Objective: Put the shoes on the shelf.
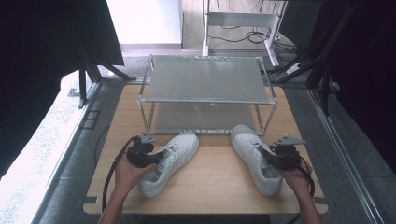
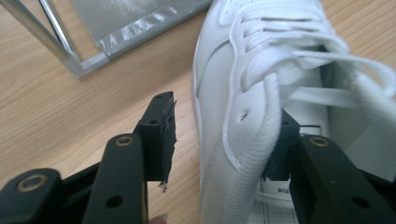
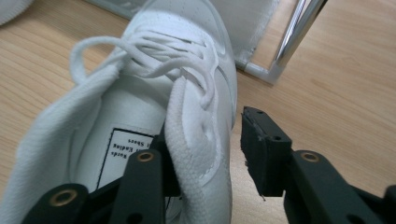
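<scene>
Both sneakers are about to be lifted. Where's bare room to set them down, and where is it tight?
Bare: the rack's top shelf, the lower shelf beneath it, and the tabletop strip between left sneaker and right sneaker. Crowded: the toes sit close to the rack's front rail, and each tool, left and right, straddles a collar.

Left shoe [image 1: 169, 162]: white lace-up sneaker, sitting upright on the bench [image 1: 219, 186], toe pointing away and angling inward toward the rack, laces [image 2: 299, 51] lying loose over the tongue, its collar wall standing between the jaws of the left claw [image 2: 224, 135]. Right shoe [image 1: 256, 156]: matching white sneaker, resting upright well apart from the first, toe angling inward, a printed label [image 3: 125, 148] showing on the insole, its collar wall sitting between the jaws of the right claw [image 3: 212, 144].
</scene>
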`<state>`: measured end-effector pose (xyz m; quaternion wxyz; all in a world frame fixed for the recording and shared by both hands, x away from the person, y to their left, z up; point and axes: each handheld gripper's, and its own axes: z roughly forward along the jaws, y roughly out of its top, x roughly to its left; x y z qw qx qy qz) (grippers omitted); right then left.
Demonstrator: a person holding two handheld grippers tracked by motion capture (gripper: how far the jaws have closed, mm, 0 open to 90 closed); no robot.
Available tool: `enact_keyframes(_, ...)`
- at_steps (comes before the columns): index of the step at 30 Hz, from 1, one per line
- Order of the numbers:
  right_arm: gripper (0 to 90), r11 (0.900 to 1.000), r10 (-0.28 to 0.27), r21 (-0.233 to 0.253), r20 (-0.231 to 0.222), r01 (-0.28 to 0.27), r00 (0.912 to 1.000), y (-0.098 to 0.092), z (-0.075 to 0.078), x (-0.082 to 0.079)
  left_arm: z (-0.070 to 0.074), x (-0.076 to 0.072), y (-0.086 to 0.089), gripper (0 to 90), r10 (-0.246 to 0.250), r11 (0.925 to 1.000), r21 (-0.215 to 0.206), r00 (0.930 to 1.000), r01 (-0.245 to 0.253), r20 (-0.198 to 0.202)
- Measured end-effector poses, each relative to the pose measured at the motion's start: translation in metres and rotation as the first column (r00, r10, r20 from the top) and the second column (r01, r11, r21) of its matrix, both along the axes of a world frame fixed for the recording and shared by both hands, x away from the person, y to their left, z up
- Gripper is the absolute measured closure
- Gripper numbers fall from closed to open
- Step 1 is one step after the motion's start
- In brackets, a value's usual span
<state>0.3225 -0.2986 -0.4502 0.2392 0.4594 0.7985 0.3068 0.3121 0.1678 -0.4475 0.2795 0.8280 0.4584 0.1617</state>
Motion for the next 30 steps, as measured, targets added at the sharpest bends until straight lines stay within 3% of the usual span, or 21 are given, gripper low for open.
enact_keyframes(6,69.6,0.999,-0.015,-0.031,-0.031,0.014,0.9994,-0.001,-0.006,0.007,-0.005,0.004,-0.004,62.0,0.015,0.9998,0.011,0.9994,-0.015,-0.031)
enact_keyframes(11,74.9,0.999,0.002,-0.052,-0.055,-0.004,0.9985,0.003,-0.008,0.012,-0.004,0.006,-0.006,74.2,-0.001,1.0,0.008,0.9985,0.001,-0.055)
enact_keyframes(15,81.0,0.999,-0.005,-0.05,-0.066,0.002,0.9978,0.001,-0.009,0.014,-0.004,0.006,-0.007,78.9,-0.003,1.0,0.006,0.9984,0.004,-0.056)
enact_keyframes(19,84.1,0.999,-0.012,-0.041,-0.07,0.009,0.9975,0.0,-0.009,0.015,-0.004,0.006,-0.005,80.4,-0.003,0.9998,-0.021,0.9983,0.002,-0.059)
enact_keyframes(23,85.1,1.0,-0.019,-0.003,-0.075,0.019,0.997,-0.003,-0.009,0.015,-0.005,0.006,0.0,80.8,0.004,0.9969,-0.078,0.9981,-0.009,-0.062)
enact_keyframes(30,85.6,0.999,-0.024,0.032,-0.071,0.026,0.9972,-0.006,-0.009,0.015,-0.006,0.005,0.004,81.8,-0.005,0.9927,-0.121,0.9986,-0.002,-0.053)
